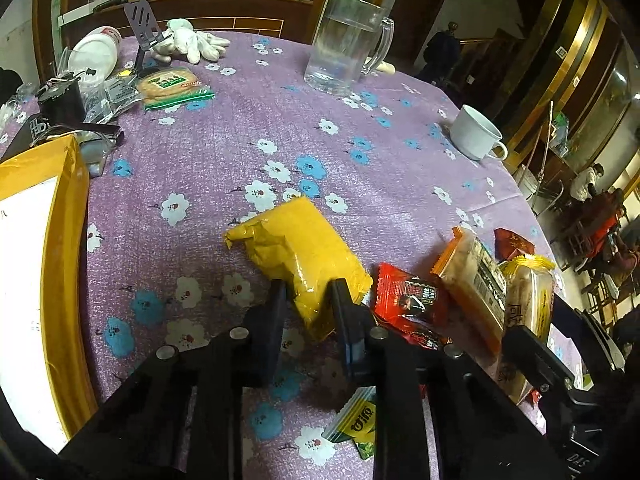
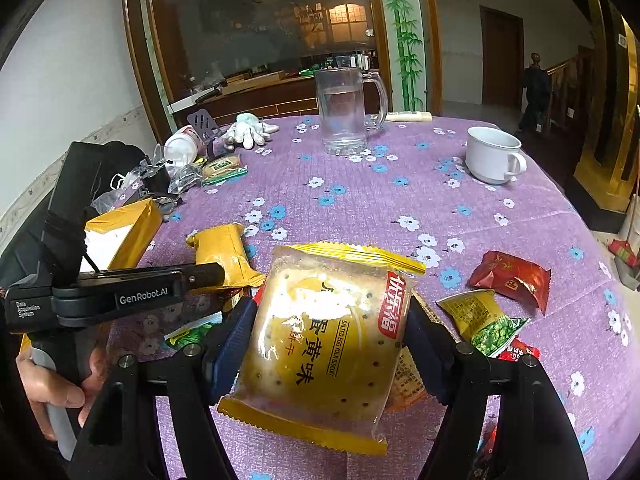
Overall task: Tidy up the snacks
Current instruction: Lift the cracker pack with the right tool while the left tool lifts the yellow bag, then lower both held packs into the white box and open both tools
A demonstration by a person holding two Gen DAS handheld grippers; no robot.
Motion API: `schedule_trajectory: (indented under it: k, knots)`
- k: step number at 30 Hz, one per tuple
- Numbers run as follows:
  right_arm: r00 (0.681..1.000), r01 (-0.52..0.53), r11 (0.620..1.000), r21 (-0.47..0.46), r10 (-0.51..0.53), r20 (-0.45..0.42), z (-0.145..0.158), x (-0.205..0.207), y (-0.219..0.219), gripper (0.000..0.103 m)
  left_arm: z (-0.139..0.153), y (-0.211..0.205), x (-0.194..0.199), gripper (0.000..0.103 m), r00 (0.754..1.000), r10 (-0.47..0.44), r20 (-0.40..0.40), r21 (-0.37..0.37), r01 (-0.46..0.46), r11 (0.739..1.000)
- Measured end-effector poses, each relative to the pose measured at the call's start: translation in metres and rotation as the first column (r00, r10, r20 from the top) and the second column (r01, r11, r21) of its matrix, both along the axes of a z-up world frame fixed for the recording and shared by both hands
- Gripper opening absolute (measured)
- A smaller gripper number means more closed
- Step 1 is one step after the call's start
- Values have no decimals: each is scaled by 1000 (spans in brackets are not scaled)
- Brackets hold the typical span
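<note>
My left gripper [image 1: 308, 290] is shut on the near end of a plain yellow packet [image 1: 296, 240] that lies on the purple flowered tablecloth [image 1: 224, 152]. In the right wrist view the same yellow packet [image 2: 224, 252] shows at mid-left, with the left gripper [image 2: 216, 274] on it from the side. My right gripper [image 2: 330, 320] is shut on a yellow salted egg yolk biscuit packet [image 2: 332, 344], held up above the table between its blue pads [image 2: 236, 332]. Loose snacks lie around: a red packet [image 1: 412, 300], an orange packet [image 1: 472, 280], a green pea packet [image 2: 488, 320], a dark red sweet [image 2: 512, 280].
A yellow-edged box [image 1: 44, 264] stands at the left. At the back are a glass mug [image 1: 344, 48], a white cup [image 1: 476, 132], white gloves [image 1: 188, 42], a green-banded biscuit pack [image 1: 172, 88] and mixed clutter [image 1: 64, 96]. The table edge curves at the right; people sit beyond it.
</note>
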State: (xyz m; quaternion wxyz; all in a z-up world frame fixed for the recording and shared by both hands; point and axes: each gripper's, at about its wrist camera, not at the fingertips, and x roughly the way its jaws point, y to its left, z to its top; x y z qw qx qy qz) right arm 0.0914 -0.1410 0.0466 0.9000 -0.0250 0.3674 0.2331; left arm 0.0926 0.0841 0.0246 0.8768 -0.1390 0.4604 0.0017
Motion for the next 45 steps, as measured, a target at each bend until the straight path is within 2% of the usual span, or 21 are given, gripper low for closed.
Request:
schedule_trajectory:
  k: [1,3,4,6,7,8,11,14,16,18,19,20,22,26,35,41,45]
  knots:
    - [1000,0,1000,2,0,0,0,0,0,74,0,1,0,20,1000,7,-10,-5,-7,1000]
    - [1000,-2,1000,6,2,0,1,0,-1,74,0,8,2,20,998,32,-45,-65,-35,997]
    - [1000,-1,1000,5,1,1,1,0,0,74,-1,11,4,24,997,45,-66,-97,-51,994]
    - [1000,-2,1000,5,2,2,1,0,0,74,-1,16,7,45,994,63,-90,-139,-75,987]
    - [1000,-2,1000,5,2,2,1,0,0,74,-1,17,10,64,991,81,-104,-145,-95,985]
    - [1000,-1,1000,5,1,3,2,-1,0,74,-1,19,12,65,989,100,-106,-158,-116,981]
    - [1000,0,1000,10,0,4,2,0,-1,74,1,20,22,65,983,142,-115,-174,-160,972]
    - [1000,3,1000,16,-3,8,4,-1,-2,74,-1,13,39,65,977,156,-144,-108,-172,979]
    - [1000,8,1000,26,-8,11,5,-2,-5,74,-4,1,50,64,979,136,-151,-25,-141,990]
    - [1000,12,999,35,-13,10,6,-2,-8,74,-8,-13,58,54,983,118,-144,79,-108,991]
    - [1000,15,999,40,-15,8,7,-1,-9,74,-11,-18,60,45,984,108,-145,117,-91,989]
    - [1000,18,999,43,-18,7,7,-1,-10,74,-13,-25,59,45,988,92,-126,172,-70,983]
    - [1000,20,999,49,-21,7,8,-1,-11,74,-14,-26,55,43,992,70,-106,196,-48,979]
    - [1000,16,998,54,-16,6,9,-1,-11,74,-8,-14,33,42,996,35,-85,122,-25,992]
    - [1000,-4,999,40,3,16,8,-2,-7,75,31,8,-26,42,1000,-4,18,4,4,1000]
    - [995,-92,995,31,91,51,9,-14,8,74,51,35,-71,42,996,15,83,-52,-11,999]
    - [985,-164,985,51,161,58,10,-23,18,74,53,65,-96,42,993,59,103,-77,-52,996]
